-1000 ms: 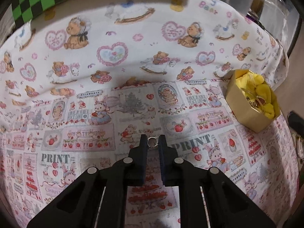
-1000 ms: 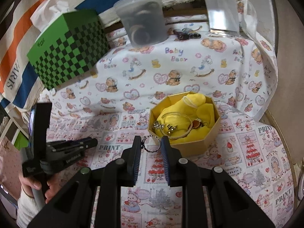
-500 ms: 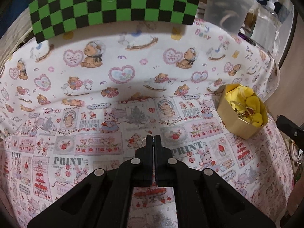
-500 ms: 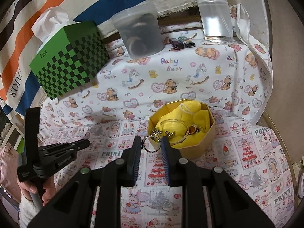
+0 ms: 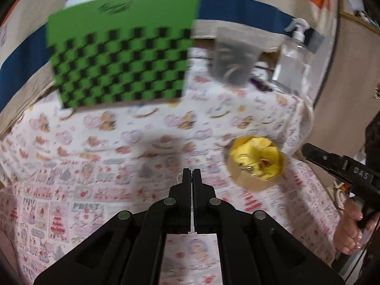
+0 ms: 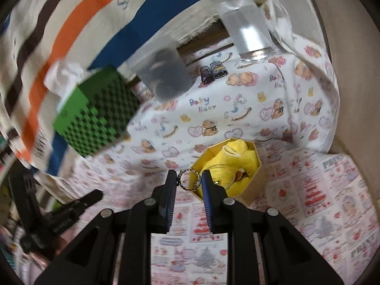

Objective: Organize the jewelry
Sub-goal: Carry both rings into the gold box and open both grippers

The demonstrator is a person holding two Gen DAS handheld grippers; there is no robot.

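The right tongs (image 6: 188,180), low centre of the right wrist view, pinch a small beaded ring (image 6: 187,180) between their pads, just in front of the yellow-lined box (image 6: 247,191) that sits right of centre on the print-covered bench (image 6: 308,190) and already holds a bangle and other pieces. The left tongs (image 5: 191,178) are pressed together; a faint glint beside their tips may be a tiny ring, but blur leaves it uncertain. The step in hand looks like carrying jewelry to the box. Next, the ring needs bringing over the yellow lining, then the tongs spreading to drop it.
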